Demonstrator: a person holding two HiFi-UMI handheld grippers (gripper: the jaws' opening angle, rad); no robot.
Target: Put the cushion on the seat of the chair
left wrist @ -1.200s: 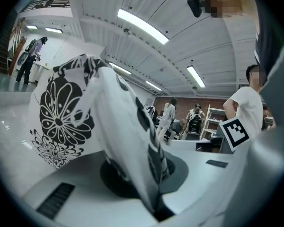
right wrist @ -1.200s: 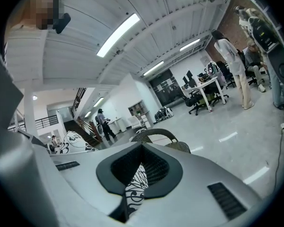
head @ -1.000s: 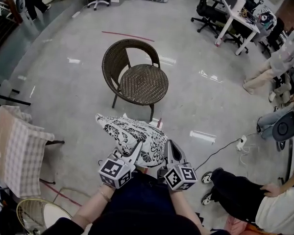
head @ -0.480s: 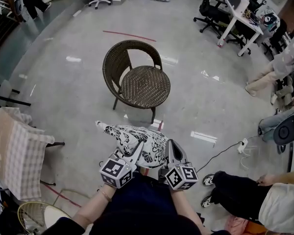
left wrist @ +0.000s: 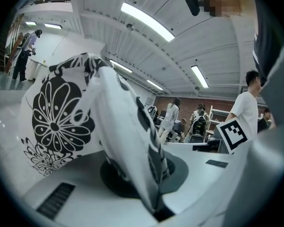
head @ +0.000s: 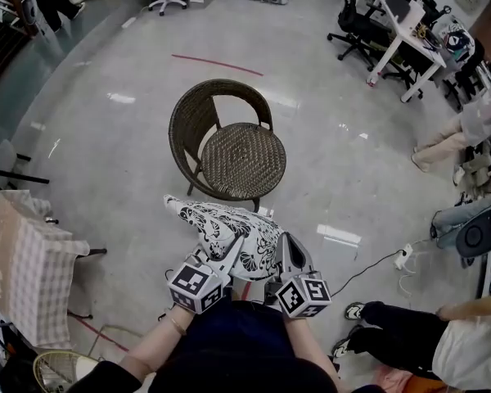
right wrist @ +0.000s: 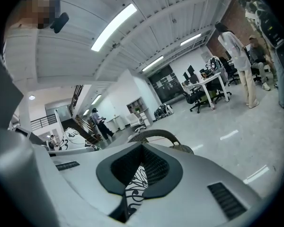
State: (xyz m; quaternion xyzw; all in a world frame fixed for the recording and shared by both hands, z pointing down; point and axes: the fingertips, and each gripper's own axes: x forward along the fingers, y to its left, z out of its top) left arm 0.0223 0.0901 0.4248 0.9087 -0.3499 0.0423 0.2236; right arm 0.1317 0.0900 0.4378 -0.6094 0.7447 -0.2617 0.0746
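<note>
Left gripper (head: 229, 250) and right gripper (head: 284, 250) both pinch the soft flowery cushion (head: 225, 223). Only my head view shows the round woven chair (head: 239, 150) whole, at frame middle.

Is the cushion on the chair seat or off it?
Off. The left gripper and right gripper pinch the cushion in the air, short of the chair; its seat is bare.
</note>
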